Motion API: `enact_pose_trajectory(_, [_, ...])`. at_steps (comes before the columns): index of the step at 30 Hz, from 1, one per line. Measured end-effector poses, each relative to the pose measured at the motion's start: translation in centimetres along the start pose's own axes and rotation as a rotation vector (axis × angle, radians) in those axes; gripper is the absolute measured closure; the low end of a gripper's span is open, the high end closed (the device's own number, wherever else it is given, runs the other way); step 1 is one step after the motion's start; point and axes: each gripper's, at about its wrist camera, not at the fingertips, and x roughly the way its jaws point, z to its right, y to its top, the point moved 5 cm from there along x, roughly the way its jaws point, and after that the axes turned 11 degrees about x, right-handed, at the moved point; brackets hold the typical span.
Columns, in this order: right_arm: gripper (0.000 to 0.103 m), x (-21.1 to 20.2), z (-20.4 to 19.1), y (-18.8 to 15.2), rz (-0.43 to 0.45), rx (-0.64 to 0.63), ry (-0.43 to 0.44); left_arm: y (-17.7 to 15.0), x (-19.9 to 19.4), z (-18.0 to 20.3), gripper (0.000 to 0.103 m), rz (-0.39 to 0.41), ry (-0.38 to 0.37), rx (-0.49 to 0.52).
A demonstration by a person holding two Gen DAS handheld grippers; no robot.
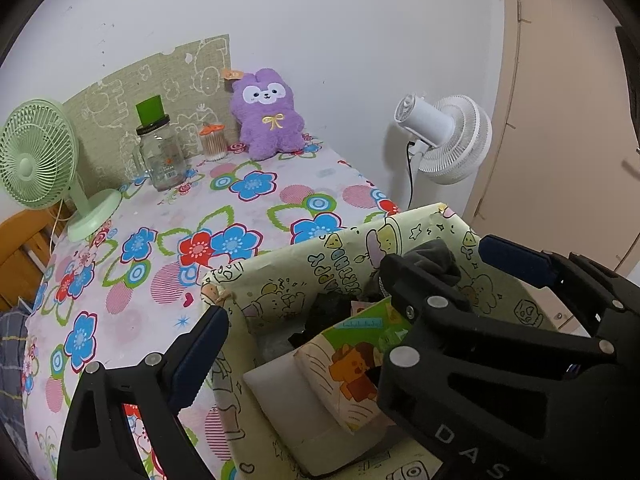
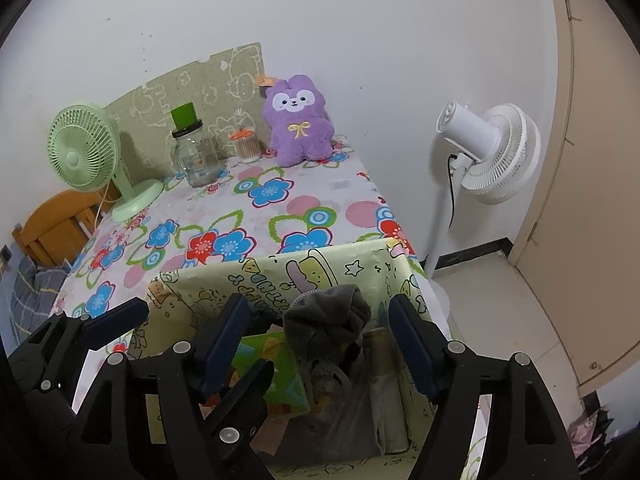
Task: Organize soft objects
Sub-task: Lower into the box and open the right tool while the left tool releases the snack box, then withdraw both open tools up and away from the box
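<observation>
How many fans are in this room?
2. A green fan stands on the table's far left corner, beside a glass jar. A white fan stands on the floor to the table's right, near the wall. Others could be out of view.

Soft, even indoor light is filling both fisheye views, slightly cool and a little dim. The white wall point(image 1: 320, 20) is glowing palely without glare. The green fan point(image 2: 82, 148) is casting a faint shadow toward three o'clock onto the panel behind it. Black vignetting is curving around the corners, heaviest at ten and two o'clock. Straight lines are bowing toward the edges; the door frame point(image 2: 560, 120) is bending visibly. The black tongs at six o'clock are appearing dark, with details muted. Focus is staying reasonably sharp throughout.
</observation>
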Motion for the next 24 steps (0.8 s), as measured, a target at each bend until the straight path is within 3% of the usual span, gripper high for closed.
enact_pose_trajectory(12, [0.024, -3.2, -1.8, -0.4, 0.046, -0.019, 0.014, -0.9, -3.8, -0.7, 0.005, 0.063, 0.028, -0.017])
enact_pose_trajectory(16, [0.016, -4.4, -2.7, -0.7, 0.067, -0.025, 0.013, -1.3, -5.2, -1.2, 0.004, 0.083, 0.046, -0.028])
enact_pose_trajectory(24, [0.012, -6.8, -4.6, -1.3, 0.099, -0.046, 0.022, -2.3, -8.3, -2.5, 0.0, 0.123, 0.082, -0.056])
